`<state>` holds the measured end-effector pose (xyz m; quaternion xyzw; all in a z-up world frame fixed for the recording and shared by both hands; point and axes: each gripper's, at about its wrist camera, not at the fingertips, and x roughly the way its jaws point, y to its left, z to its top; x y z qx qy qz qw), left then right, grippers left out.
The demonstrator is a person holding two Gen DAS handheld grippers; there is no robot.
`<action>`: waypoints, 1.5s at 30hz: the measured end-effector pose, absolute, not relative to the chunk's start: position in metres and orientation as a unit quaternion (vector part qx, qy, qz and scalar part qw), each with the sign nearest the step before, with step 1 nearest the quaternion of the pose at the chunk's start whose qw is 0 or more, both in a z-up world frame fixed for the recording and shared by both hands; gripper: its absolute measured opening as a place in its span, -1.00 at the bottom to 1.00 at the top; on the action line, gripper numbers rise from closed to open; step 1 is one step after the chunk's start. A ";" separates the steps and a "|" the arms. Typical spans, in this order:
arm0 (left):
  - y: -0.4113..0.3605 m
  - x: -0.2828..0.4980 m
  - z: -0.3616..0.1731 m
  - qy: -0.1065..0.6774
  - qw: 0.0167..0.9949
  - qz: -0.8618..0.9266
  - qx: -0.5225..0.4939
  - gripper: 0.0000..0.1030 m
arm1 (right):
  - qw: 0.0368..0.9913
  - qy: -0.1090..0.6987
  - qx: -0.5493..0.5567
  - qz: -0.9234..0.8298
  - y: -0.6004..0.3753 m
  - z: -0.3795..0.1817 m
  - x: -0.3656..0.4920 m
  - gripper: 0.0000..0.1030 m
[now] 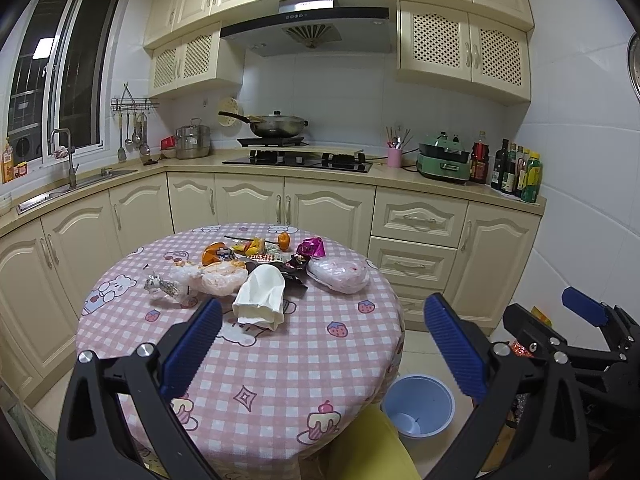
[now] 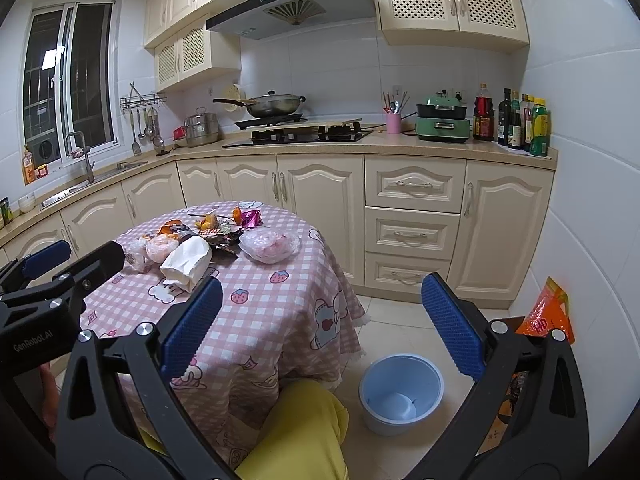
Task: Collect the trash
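A round table with a pink checked cloth [image 1: 256, 360] [image 2: 280, 312] carries a heap of trash on its far half: a crumpled white paper bag [image 1: 262, 294] [image 2: 188, 260], clear plastic bags [image 1: 340, 274] [image 2: 270, 244], orange peels [image 1: 212, 254], a magenta foil wrapper [image 1: 312, 247] [image 2: 252, 218] and dark wrappers [image 1: 294, 266]. A pale blue bin [image 1: 418, 404] [image 2: 402, 394] stands on the floor right of the table, with nothing visible inside. My left gripper [image 1: 324, 344] hangs open over the table's near part. My right gripper [image 2: 322, 320] is open, held above the table's right edge and the floor.
Cream kitchen cabinets and a counter [image 1: 280, 172] wrap around behind the table, with a hob, a wok [image 1: 276, 124], a sink [image 1: 64, 192] and bottles [image 1: 520, 172]. An orange bag [image 2: 548, 316] leans at the right wall. A person's yellow-clad knee [image 2: 304, 432] is below.
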<state>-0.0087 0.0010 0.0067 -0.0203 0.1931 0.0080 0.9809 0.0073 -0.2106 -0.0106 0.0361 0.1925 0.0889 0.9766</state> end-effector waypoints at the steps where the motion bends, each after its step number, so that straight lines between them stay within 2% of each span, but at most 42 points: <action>1: 0.001 -0.009 0.007 0.193 0.981 0.008 -0.020 0.92 | 0.977 0.193 0.036 0.089 -0.211 -0.011 0.007 0.90; 45: 0.004 -0.007 0.001 0.199 0.980 0.005 -0.024 0.92 | 0.975 0.201 0.032 0.091 -0.209 -0.011 0.010 0.90</action>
